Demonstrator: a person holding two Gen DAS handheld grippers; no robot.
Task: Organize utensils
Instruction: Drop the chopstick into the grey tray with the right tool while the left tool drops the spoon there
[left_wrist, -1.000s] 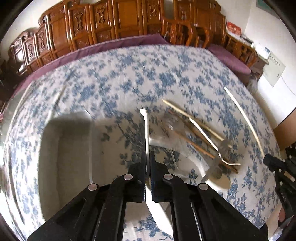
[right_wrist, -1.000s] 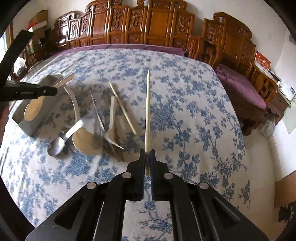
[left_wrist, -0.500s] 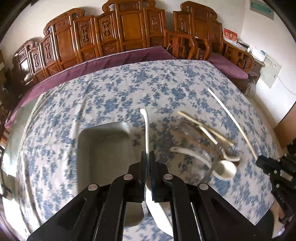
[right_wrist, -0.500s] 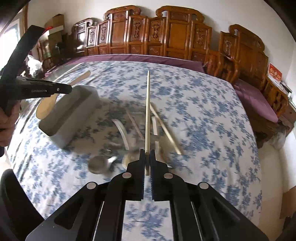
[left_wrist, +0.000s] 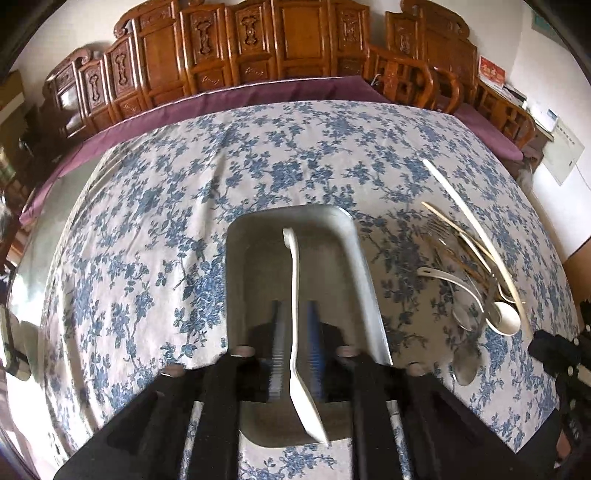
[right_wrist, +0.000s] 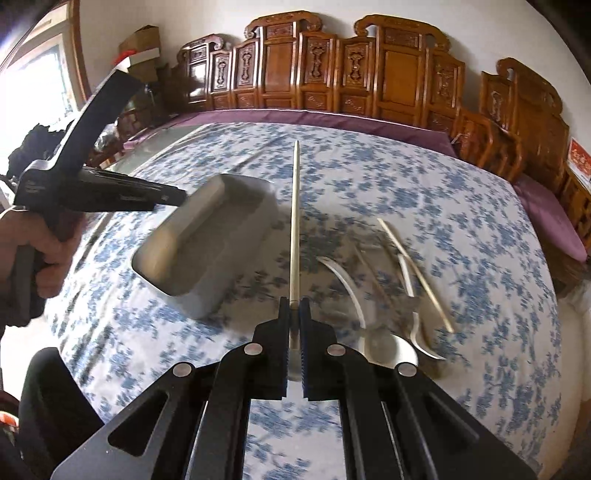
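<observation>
My left gripper (left_wrist: 295, 306) is open above a grey metal tray (left_wrist: 364, 266), and a white spoon (left_wrist: 295, 295) hangs loose between its parted jaws over the tray. My right gripper (right_wrist: 294, 306) is shut on a long pale chopstick (right_wrist: 294, 221) that points away over the table. The tray also shows in the right wrist view (right_wrist: 207, 288), left of the chopstick, with the left gripper (right_wrist: 162, 197) at its far end. The held chopstick shows in the left wrist view (left_wrist: 465, 218) too.
A pile of utensils (left_wrist: 476, 284) lies on the blue floral tablecloth (left_wrist: 147, 221) right of the tray: a fork, metal spoons, a white spoon, chopsticks. It also shows in the right wrist view (right_wrist: 391, 295). Carved wooden chairs (right_wrist: 332, 74) line the far side.
My left gripper moved left over the tray and its jaws opened, freeing the white spoon. My right gripper, still holding the chopstick, swung left towards the tray.
</observation>
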